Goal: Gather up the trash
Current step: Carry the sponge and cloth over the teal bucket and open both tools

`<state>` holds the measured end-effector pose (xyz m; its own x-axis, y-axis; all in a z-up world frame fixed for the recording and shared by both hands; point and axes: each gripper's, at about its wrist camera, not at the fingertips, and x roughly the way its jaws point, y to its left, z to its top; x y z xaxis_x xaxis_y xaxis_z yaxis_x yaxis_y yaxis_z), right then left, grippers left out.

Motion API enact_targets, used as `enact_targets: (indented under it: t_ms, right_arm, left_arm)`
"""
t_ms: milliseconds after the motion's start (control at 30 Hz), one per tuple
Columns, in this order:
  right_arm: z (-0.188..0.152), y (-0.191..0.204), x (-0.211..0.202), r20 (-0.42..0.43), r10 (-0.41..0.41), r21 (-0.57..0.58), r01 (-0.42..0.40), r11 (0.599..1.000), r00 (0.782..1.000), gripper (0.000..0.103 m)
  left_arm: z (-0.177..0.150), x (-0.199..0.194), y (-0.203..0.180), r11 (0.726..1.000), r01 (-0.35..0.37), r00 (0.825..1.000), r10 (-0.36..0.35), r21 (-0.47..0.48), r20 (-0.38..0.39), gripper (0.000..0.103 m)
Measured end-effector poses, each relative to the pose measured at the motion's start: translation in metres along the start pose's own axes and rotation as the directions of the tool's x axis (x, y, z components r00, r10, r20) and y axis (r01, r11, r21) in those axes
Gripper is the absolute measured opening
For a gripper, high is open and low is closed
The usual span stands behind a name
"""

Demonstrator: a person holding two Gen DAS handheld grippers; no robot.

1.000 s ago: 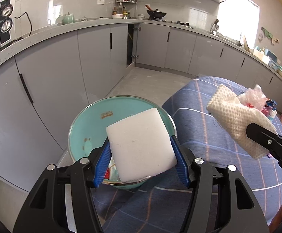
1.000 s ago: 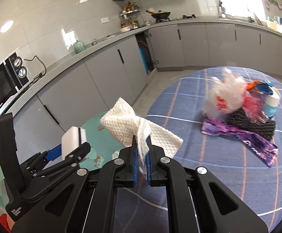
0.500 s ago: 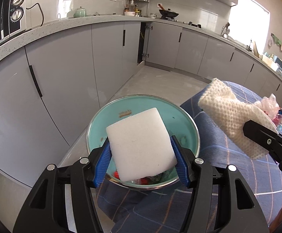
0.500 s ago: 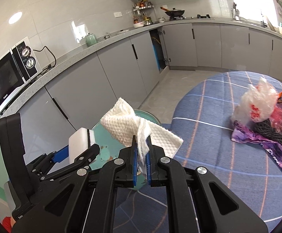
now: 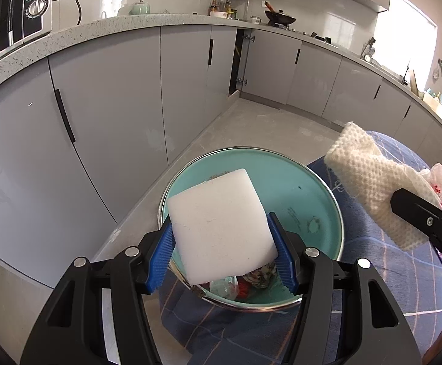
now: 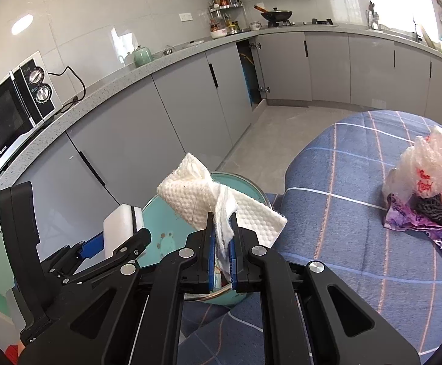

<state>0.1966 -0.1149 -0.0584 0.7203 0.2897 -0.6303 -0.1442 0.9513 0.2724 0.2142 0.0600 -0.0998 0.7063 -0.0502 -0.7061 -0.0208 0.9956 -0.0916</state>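
Note:
My left gripper (image 5: 224, 243) is shut on a white foam block (image 5: 221, 225) and holds it above a teal trash bin (image 5: 309, 194) that stands at the table's edge with some scraps in its bottom. My right gripper (image 6: 222, 234) is shut on a crumpled white paper towel (image 6: 202, 200), held just right of the bin; the towel also shows in the left wrist view (image 5: 370, 179). The left gripper (image 6: 111, 243) with the foam block (image 6: 120, 228) shows in the right wrist view, left of the bin (image 6: 172, 237).
A blue plaid tablecloth (image 6: 342, 200) covers the table. A pile of trash lies at its right: a clear plastic bag (image 6: 424, 167), a purple wrapper (image 6: 433, 234) and a dark knitted thing (image 6: 440, 213). Grey cabinets (image 5: 114, 106) and a microwave (image 6: 11, 115) stand beyond.
Both grippers have moved left with their loads toward the bin. The bin now sits more centred under the foam block, and the trash pile has slid to the right edge.

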Motion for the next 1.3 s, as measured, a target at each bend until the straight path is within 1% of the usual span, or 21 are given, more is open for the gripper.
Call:
enact_targets:
  t_ms: [400, 667, 900, 1033, 1067, 1133, 1167, 1200, 1233, 1300]
  right_arm:
    - [0.007, 0.005, 0.035, -0.039, -0.019, 0.007, 0.020, 1.000, 0.999, 0.009]
    - [0.007, 0.002, 0.060, -0.085, -0.022, 0.028, 0.024, 0.999, 0.996, 0.009]
    - [0.006, 0.004, 0.079, -0.104, -0.027, 0.029, 0.030, 0.999, 0.994, 0.009]
    - [0.006, 0.002, 0.088, -0.116, -0.007, 0.050, 0.013, 0.999, 0.993, 0.010]
    - [0.006, 0.002, 0.091, -0.119, 0.015, 0.044, -0.009, 0.999, 0.993, 0.013]
    - [0.005, 0.001, 0.096, -0.118, 0.041, 0.055, -0.035, 0.998, 0.992, 0.027]
    - [0.005, 0.000, 0.095, -0.112, 0.046, 0.059, -0.040, 0.997, 0.993, 0.046]
    - [0.005, -0.002, 0.093, -0.099, 0.042, 0.058, -0.037, 0.998, 0.994, 0.053]
    - [0.004, -0.003, 0.089, -0.085, 0.029, 0.049, -0.025, 0.998, 0.996, 0.053]
    - [0.004, -0.004, 0.083, -0.075, 0.016, 0.041, -0.013, 0.999, 0.997, 0.053]
  left_arm:
    - [0.004, 0.022, -0.004, 1.000, 0.022, 0.999, -0.021, 0.006, -0.044, 0.058]
    - [0.010, 0.035, -0.002, 1.000, 0.016, 0.998, -0.016, 0.003, -0.067, 0.058]
    - [0.006, 0.049, -0.005, 1.000, -0.002, 0.996, 0.004, 0.023, -0.094, 0.058]
    - [0.006, 0.054, -0.005, 0.999, -0.005, 0.995, 0.009, 0.036, -0.104, 0.058]
    - [0.005, 0.056, -0.006, 0.999, -0.006, 0.994, 0.011, 0.040, -0.106, 0.058]
    - [0.004, 0.058, -0.006, 0.999, -0.011, 0.994, 0.016, 0.048, -0.111, 0.061]
    - [0.003, 0.059, -0.006, 0.999, -0.014, 0.993, 0.020, 0.052, -0.113, 0.061]
    - [0.002, 0.059, -0.006, 0.998, -0.022, 0.993, 0.028, 0.054, -0.115, 0.064]
    - [0.001, 0.059, -0.006, 0.998, -0.026, 0.993, 0.032, 0.056, -0.114, 0.069]
    - [0.001, 0.058, -0.003, 0.998, -0.035, 0.993, 0.041, 0.056, -0.110, 0.072]
